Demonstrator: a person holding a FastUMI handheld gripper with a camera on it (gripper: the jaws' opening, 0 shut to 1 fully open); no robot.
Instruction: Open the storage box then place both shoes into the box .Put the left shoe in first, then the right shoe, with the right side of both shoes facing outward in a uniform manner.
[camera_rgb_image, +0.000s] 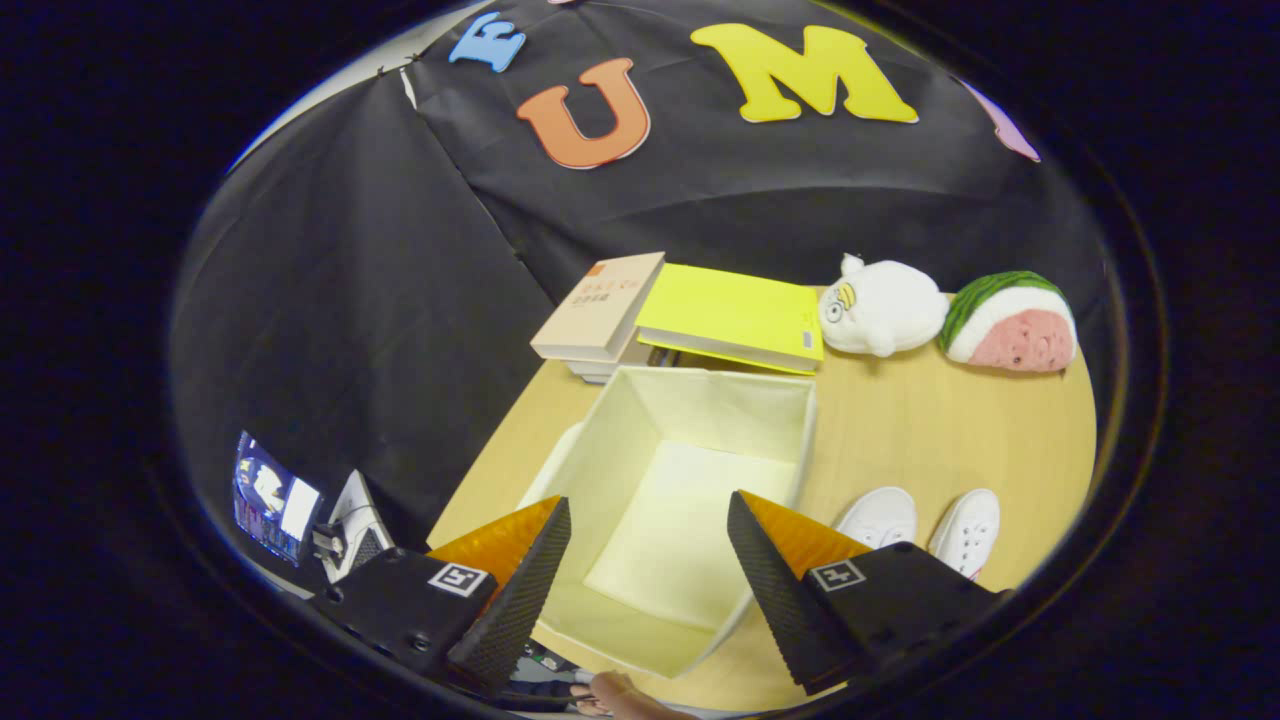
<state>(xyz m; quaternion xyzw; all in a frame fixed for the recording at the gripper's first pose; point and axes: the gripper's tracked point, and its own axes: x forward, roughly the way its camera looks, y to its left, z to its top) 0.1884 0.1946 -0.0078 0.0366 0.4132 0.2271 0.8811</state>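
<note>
The gripper (648, 520) hangs at the bottom of the frame with its jaws spread wide and nothing between them, above the open storage box (760, 395), which sits at lower centre on the wooden table (930, 420). The two white shoes (925, 522) lie side by side at the lower right, just beside the box; two books (690, 312) and two plush toys (945, 315) line the table's far edge

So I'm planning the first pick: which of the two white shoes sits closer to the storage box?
The shoe beside the open box; the other shoe lies farther out. The open claw holds nothing.
</note>
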